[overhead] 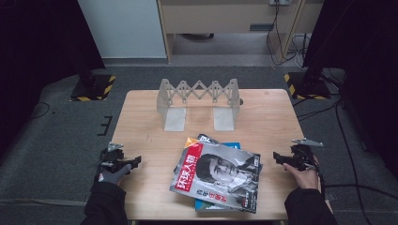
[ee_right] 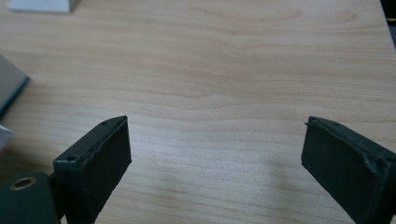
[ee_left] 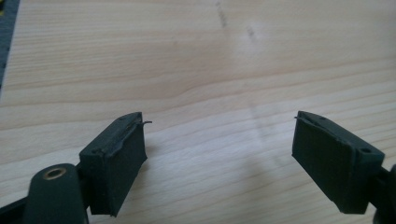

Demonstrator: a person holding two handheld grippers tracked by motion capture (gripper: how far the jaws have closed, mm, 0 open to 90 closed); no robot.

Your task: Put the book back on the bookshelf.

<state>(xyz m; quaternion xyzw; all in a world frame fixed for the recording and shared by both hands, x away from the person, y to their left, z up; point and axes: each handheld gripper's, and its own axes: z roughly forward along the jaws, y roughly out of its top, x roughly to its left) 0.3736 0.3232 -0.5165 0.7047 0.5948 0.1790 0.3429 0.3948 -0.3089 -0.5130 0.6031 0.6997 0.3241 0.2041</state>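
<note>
A stack of magazines (overhead: 218,174) lies on the near middle of the wooden table (overhead: 141,122), the top one grey with a red title strip. Behind it stands a pale expandable book rack (overhead: 199,101). My left gripper (overhead: 136,161) rests at the table's left edge, held by a gloved hand, jaws wide apart over bare wood (ee_left: 219,140). At the right edge my right gripper (overhead: 277,158) is likewise open with nothing between its jaws (ee_right: 215,149); a corner of the magazines (ee_right: 9,88) lies at the left of the right gripper view.
Dark carpet surrounds the table. Two stands with yellow-black striped bases (overhead: 94,86) (overhead: 307,86) flank the far corners. Cables (overhead: 281,42) trail near a wooden cabinet (overhead: 225,18) at the back. A foot of the rack (ee_right: 42,4) sits at the top left of the right gripper view.
</note>
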